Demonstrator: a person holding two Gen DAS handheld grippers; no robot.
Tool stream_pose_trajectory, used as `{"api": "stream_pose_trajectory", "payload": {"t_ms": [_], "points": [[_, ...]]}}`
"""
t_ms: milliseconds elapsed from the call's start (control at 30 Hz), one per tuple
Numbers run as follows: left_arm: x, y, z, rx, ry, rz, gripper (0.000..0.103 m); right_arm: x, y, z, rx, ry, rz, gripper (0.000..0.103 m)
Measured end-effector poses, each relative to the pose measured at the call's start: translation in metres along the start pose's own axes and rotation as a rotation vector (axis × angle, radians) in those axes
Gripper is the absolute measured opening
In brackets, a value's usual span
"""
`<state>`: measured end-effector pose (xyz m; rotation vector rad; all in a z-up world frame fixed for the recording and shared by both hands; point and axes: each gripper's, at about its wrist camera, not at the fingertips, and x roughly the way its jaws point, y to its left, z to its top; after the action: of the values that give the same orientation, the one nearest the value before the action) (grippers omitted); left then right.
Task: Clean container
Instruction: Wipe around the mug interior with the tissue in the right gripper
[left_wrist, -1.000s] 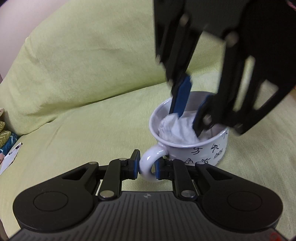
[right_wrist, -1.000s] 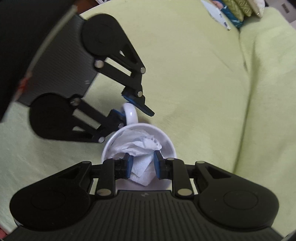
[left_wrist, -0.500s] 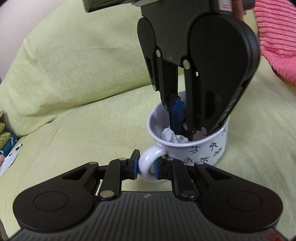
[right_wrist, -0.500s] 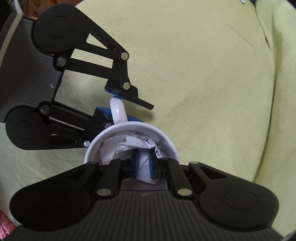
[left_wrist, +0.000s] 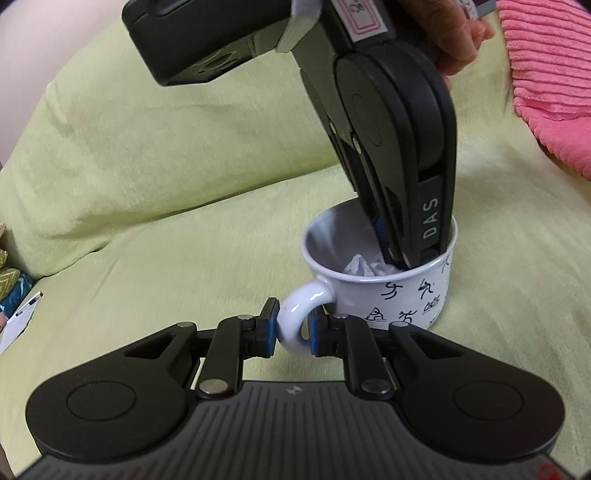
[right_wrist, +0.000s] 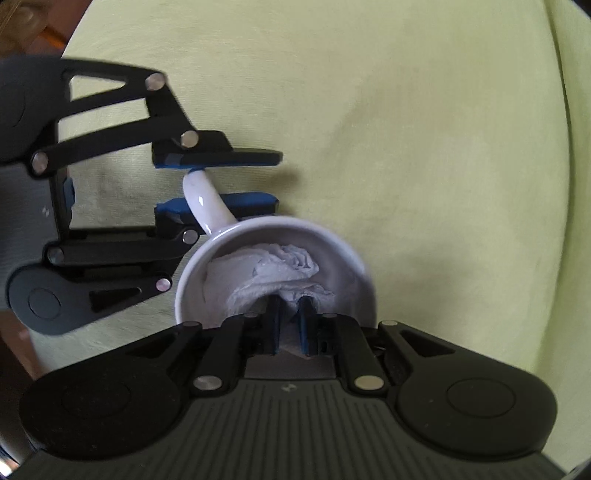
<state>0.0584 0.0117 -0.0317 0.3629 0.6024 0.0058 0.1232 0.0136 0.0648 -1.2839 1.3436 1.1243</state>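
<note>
A white mug (left_wrist: 402, 295) with small black figures printed on its side stands upright on a yellow-green sofa cover. My left gripper (left_wrist: 291, 326) is shut on the mug's handle (left_wrist: 299, 314), one blue pad on each side. My right gripper (right_wrist: 289, 325) reaches down into the mug (right_wrist: 207, 266) and is shut on a crumpled white tissue (right_wrist: 273, 273) that lies against the inside wall. In the left wrist view the right gripper (left_wrist: 393, 254) enters the mug at its right side, and only part of the tissue (left_wrist: 364, 266) shows beside it.
The sofa's back cushion (left_wrist: 166, 122) rises behind the mug. A pink ribbed cloth (left_wrist: 550, 74) lies at the upper right. A patterned item and a white card (left_wrist: 18, 321) sit at the far left edge. A hand (left_wrist: 458, 33) holds the right gripper.
The right gripper has pushed deeper into the mug and swung round its inside, its jaws closing tighter on the tissue. The left gripper and mug have stayed in place.
</note>
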Motion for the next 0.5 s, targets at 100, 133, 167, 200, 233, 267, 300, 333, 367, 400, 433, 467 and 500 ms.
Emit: {"api": "stream_pose_trajectory", "payload": {"t_ms": [100, 133, 167, 200, 233, 267, 300, 333, 367, 400, 433, 467, 500], "points": [[-0.004, -0.002, 0.0, -0.005, 0.0, -0.003, 0.017, 0.001, -0.004, -0.004, 0.074, -0.001, 0.062, 0.011], [-0.005, -0.003, 0.001, -0.006, -0.002, -0.003, 0.017, 0.001, -0.005, -0.006, 0.096, -0.006, 0.079, 0.011], [-0.006, -0.004, 0.001, -0.007, -0.002, -0.003, 0.017, 0.002, -0.006, -0.008, 0.115, -0.012, 0.093, 0.011], [-0.007, -0.004, 0.001, -0.008, -0.002, -0.002, 0.017, 0.002, -0.007, -0.01, 0.134, -0.019, 0.106, 0.011], [-0.007, -0.005, 0.002, -0.009, -0.002, -0.001, 0.017, 0.002, -0.008, -0.012, 0.152, -0.025, 0.117, 0.011], [-0.007, -0.006, 0.002, -0.01, -0.001, 0.0, 0.017, 0.002, -0.009, -0.014, 0.17, -0.031, 0.129, 0.011], [-0.006, -0.006, 0.003, -0.011, -0.001, 0.001, 0.017, 0.002, -0.009, -0.016, 0.189, -0.039, 0.144, 0.011], [-0.004, -0.005, 0.004, -0.011, 0.0, 0.002, 0.017, 0.002, -0.01, -0.018, 0.205, -0.047, 0.16, 0.011], [-0.002, -0.003, 0.005, -0.011, 0.001, 0.002, 0.017, 0.002, -0.009, -0.02, 0.217, -0.056, 0.174, 0.011], [0.002, 0.0, 0.006, -0.012, 0.001, 0.003, 0.017, 0.002, -0.009, -0.022, 0.228, -0.066, 0.186, 0.011], [0.004, 0.001, 0.006, -0.012, 0.001, 0.002, 0.017, 0.003, -0.009, -0.024, 0.24, -0.075, 0.197, 0.011], [0.004, 0.001, 0.007, -0.011, 0.001, 0.002, 0.017, 0.003, -0.008, -0.026, 0.252, -0.086, 0.211, 0.011], [0.004, 0.001, 0.007, -0.012, -0.001, 0.001, 0.017, 0.003, -0.008, -0.029, 0.268, -0.099, 0.23, 0.01]]}}
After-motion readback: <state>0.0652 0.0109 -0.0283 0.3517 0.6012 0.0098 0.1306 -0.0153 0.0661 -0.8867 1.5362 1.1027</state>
